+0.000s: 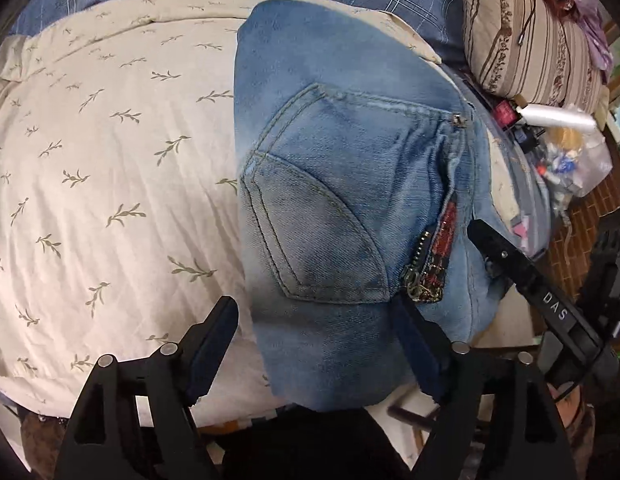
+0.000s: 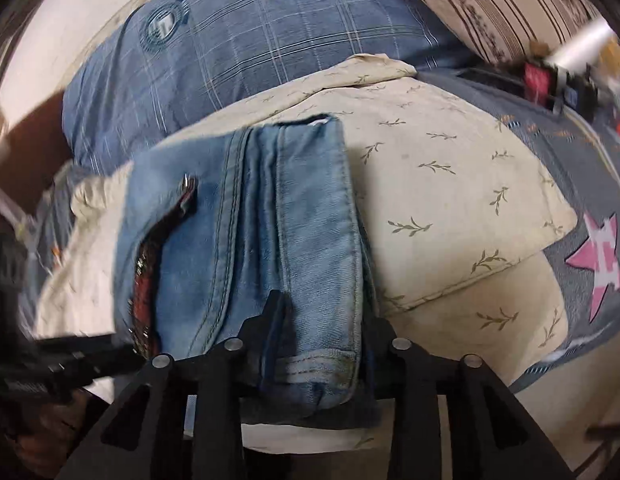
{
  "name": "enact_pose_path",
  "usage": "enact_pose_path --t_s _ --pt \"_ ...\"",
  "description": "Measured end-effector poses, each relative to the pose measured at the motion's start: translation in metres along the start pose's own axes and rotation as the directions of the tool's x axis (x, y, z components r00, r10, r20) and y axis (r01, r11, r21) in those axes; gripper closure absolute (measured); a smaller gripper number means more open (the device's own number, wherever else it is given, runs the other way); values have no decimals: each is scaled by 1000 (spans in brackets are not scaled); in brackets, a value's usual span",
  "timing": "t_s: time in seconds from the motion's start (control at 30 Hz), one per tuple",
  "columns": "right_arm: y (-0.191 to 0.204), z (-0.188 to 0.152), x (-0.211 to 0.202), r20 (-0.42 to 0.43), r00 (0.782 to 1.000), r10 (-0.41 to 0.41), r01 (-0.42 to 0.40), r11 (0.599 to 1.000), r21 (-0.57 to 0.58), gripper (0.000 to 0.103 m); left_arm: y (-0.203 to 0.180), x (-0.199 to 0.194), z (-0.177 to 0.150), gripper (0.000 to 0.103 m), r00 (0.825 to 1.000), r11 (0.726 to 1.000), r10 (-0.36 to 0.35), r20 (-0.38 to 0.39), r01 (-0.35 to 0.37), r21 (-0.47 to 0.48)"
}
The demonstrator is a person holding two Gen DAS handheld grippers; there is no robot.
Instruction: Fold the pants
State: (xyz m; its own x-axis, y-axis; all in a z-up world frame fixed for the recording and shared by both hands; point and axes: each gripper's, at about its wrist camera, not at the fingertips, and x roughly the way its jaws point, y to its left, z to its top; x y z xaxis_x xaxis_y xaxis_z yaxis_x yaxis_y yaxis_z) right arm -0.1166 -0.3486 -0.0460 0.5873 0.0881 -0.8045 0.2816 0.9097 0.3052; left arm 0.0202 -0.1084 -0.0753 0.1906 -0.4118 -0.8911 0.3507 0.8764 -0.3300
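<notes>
The faded blue denim pants (image 1: 342,184) lie folded; the left gripper (image 1: 318,344) is open wide, the right gripper (image 2: 322,340) hugs the hem, so letting go seems next.

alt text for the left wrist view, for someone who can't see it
Folded blue jeans, back pocket up, lie on a cream leaf-print quilt. The left gripper stands open around their near edge, and the right gripper reaches in from the right.

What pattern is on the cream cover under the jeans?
Small olive-green leaf sprigs on the cream cover, clearest in the left wrist view.
</notes>
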Motion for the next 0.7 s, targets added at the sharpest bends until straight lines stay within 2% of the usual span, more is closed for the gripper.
enact_pose_path --t_s 0.07,0.13,0.17,0.2,0.23,0.33,0.4,0.47,0.53,0.57,0.6,0.63,0.67,0.7 --pt "-6 7 -6 -8 1000 22 -22 999 43 60 6 -4 11 31 999 999 -36 -13 36 -8" --pt "-15 14 -22 51 998 45 -50 993 105 47 22 -19 25 34 999 999 -34 17 35 -23" --pt "-19 19 -28 82 995 53 -64 988 137 45 27 -25 33 34 999 999 -27 44 29 -38" --pt "-26 21 -33 109 992 67 -85 981 172 36 32 -30 38 34 998 998 -25 60 28 -50" --pt "-31 27 -35 122 989 83 -106 974 200 33 35 -32 46 34 997 997 -24 67 28 -67" --pt "-30 44 -24 103 990 99 -120 970 211 33 40 -33 75 34 997 991 -37 64 45 -125" --pt "-16 58 -14 109 987 115 -132 976 172 33 32 -29 91 34 996 991 -30 80 40 -130" --pt "-2 67 -10 133 983 130 -145 983 112 33 22 -22 106 34 995 993 6 103 6 -116" --pt "11 77 4 135 987 90 -96 995 35 34 10 -5 118 34 992 993 64 108 -52 -107" --pt "15 78 13 120 992 40 -40 999 -6 34 1 16 126 30 990 989 112 85 -102 -110" --pt "15 80 36 52 996 -69 71 996 -55 34 2 29 130 30 988 984 141 54 -134 -116" --pt "11 79 51 0 993 -116 115 991 -71 33 5 45 136 28 989 982 147 16 -144 -125" --pt "0 78 67 -64 993 -102 99 994 -49 31 10 51 138 26 992 982 126 -2 -125 -144" --pt "-11 79 65 -57 997 -52 53 999 5 29 10 51 140 26 995 983 99 1 -98 -156"
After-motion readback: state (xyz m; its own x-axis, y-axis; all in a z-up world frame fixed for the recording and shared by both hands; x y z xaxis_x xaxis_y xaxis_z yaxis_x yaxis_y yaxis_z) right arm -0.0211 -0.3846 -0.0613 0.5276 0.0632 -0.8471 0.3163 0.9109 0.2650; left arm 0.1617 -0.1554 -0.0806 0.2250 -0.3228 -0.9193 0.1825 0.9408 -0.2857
